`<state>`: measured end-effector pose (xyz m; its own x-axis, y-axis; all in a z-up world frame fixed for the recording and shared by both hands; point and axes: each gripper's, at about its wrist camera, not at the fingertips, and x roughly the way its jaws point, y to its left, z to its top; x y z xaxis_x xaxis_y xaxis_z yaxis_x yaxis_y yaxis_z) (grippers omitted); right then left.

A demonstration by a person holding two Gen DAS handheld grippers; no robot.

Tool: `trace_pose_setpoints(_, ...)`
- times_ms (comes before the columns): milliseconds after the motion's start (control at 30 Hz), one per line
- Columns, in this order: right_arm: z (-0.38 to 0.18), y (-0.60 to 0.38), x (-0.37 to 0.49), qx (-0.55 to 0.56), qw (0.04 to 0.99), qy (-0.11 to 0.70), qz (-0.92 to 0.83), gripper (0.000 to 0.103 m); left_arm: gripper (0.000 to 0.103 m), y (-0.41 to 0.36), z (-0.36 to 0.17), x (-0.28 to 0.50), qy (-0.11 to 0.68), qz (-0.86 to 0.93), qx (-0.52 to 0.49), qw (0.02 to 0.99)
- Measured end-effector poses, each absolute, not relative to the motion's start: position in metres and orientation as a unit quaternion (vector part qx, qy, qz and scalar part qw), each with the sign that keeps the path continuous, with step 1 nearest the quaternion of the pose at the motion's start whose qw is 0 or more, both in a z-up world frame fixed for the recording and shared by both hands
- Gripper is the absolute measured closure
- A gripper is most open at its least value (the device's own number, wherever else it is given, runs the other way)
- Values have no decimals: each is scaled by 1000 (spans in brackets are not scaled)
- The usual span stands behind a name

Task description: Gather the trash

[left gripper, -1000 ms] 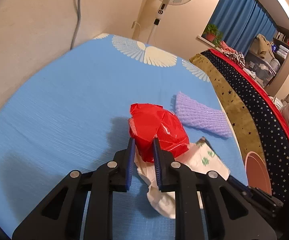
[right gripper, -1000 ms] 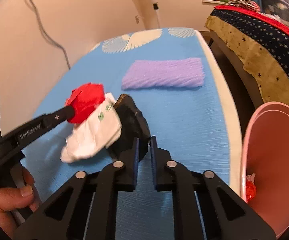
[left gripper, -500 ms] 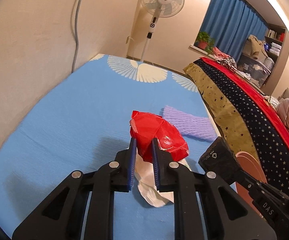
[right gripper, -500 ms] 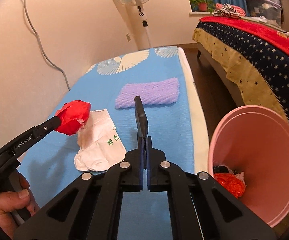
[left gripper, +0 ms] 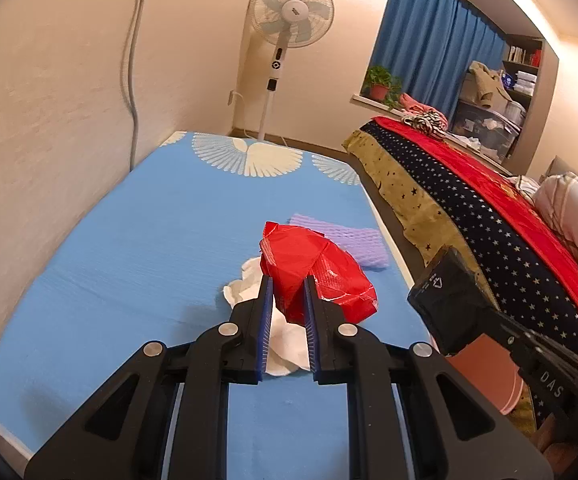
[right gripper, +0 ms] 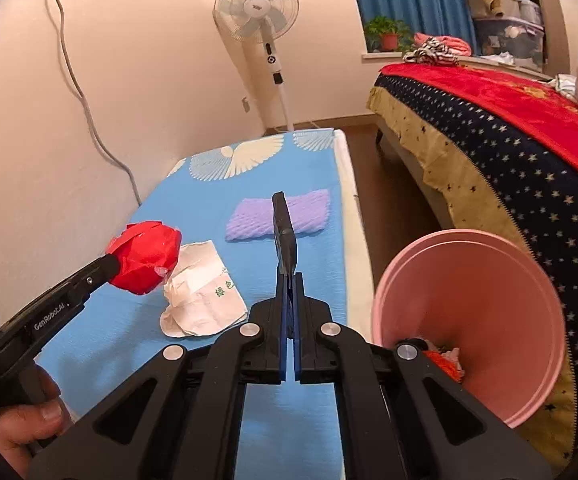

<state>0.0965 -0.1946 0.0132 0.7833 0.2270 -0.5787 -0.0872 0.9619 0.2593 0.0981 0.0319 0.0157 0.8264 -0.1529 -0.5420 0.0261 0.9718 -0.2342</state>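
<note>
Right wrist view: the right claw (right gripper: 287,280) pinches a thin black wrapper (right gripper: 284,236), the left claw (right gripper: 109,266) a red wrapper (right gripper: 145,256), both above the blue mattress (right gripper: 193,208); either could slip short of the pink bin (right gripper: 469,320).

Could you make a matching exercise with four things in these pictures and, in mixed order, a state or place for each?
Things:
1. red wrapper
2. black flat packet
3. white paper bag
4. purple foam net

States:
a. lying crumpled on the blue mat
b. clamped in the right gripper
c. lying flat, farthest along the mat
d. clamped in the left gripper

Pairs: 1-d, 2-b, 3-a, 4-c
</note>
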Motion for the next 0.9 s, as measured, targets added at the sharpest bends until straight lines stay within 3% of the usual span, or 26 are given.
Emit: trace_pose_setpoints(900,41,-227,65,108,958,267,-11,101,88,5,19,82,284,-88,-92,950)
